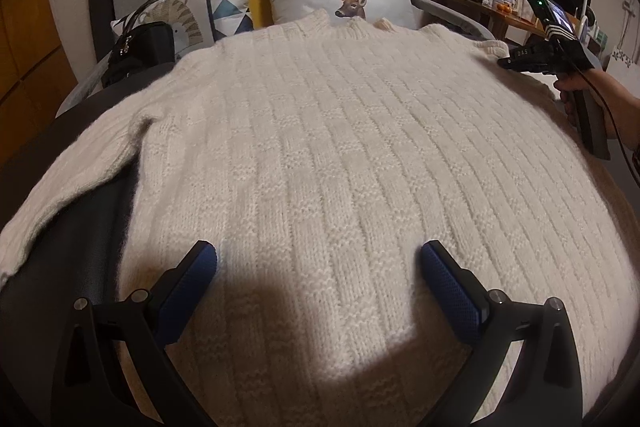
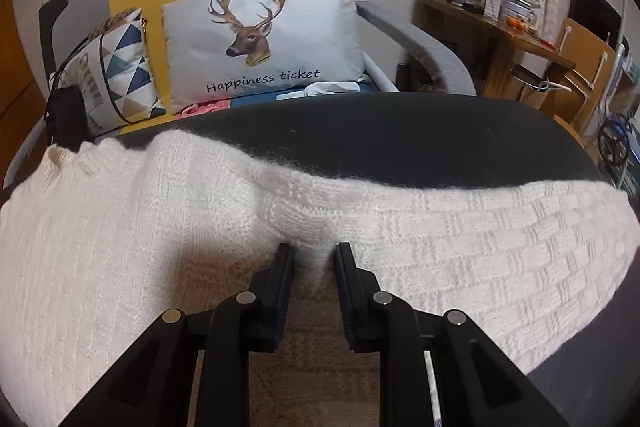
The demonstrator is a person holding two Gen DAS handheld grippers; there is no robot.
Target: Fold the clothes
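Blue-padded left gripper (image 1: 319, 263) hovers, fingers wide apart, over a cream knit sweater (image 1: 340, 147) spread flat on a dark table (image 1: 96, 227). At 3 o'clock, the right gripper (image 2: 313, 259) pinches a sweater fold near the shoulder; the sleeves run out of frame.

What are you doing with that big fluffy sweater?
A person is folding a cream knitted sweater that lies spread flat on a dark surface, using a handheld gripper in each hand. The right gripper has pinched a bunch of the knit near the shoulder, where the sleeve begins. The left gripper hangs open over the body of the sweater, holding nothing. No fold shows yet.
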